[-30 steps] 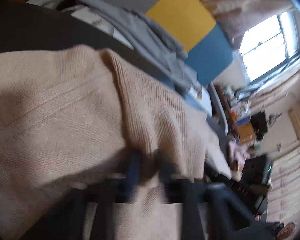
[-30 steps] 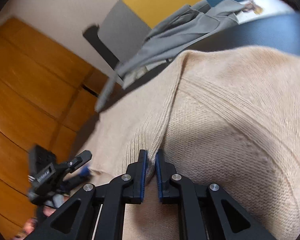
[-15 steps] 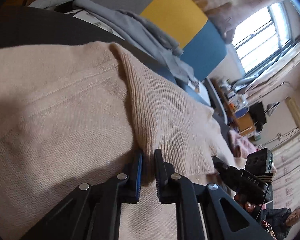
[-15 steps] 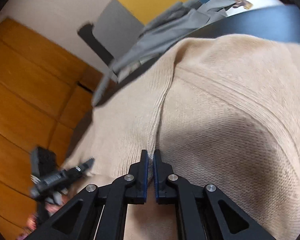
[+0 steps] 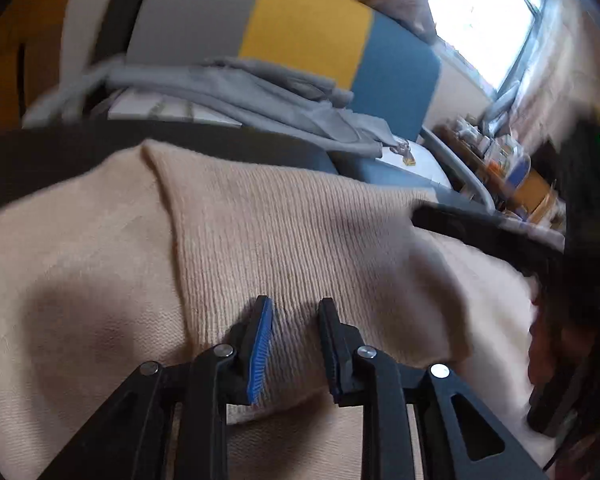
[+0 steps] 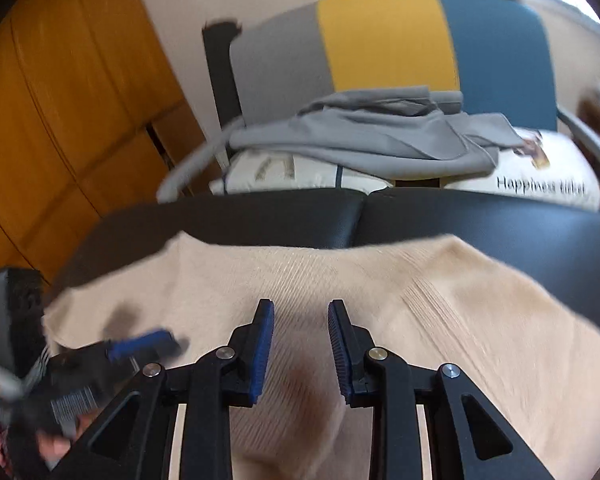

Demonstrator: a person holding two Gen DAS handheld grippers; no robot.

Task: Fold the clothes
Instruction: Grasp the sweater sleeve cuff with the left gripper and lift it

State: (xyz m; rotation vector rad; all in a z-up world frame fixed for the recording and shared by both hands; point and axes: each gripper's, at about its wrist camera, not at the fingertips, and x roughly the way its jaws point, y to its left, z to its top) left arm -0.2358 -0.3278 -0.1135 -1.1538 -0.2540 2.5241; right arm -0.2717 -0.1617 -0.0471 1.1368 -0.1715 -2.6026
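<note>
A beige knit sweater lies spread on a black padded surface, with one ribbed part folded over the rest. My left gripper hovers low over the folded part's near edge; its jaws stand apart and grip nothing. In the right wrist view the same sweater lies flat, and my right gripper is open just above it. The left gripper shows blurred at the lower left of that view. The right gripper is a dark blur at the right edge of the left wrist view.
Behind the black surface stands a chair with a grey, yellow and blue back. A grey garment lies on white printed cushions on it. Orange wooden panels are at the left, a bright window and a cluttered shelf at the right.
Both grippers were shut on pinched folds of the sweater; now both are open and have let go. The fabric has dropped flat and both views have swung toward the chair.
</note>
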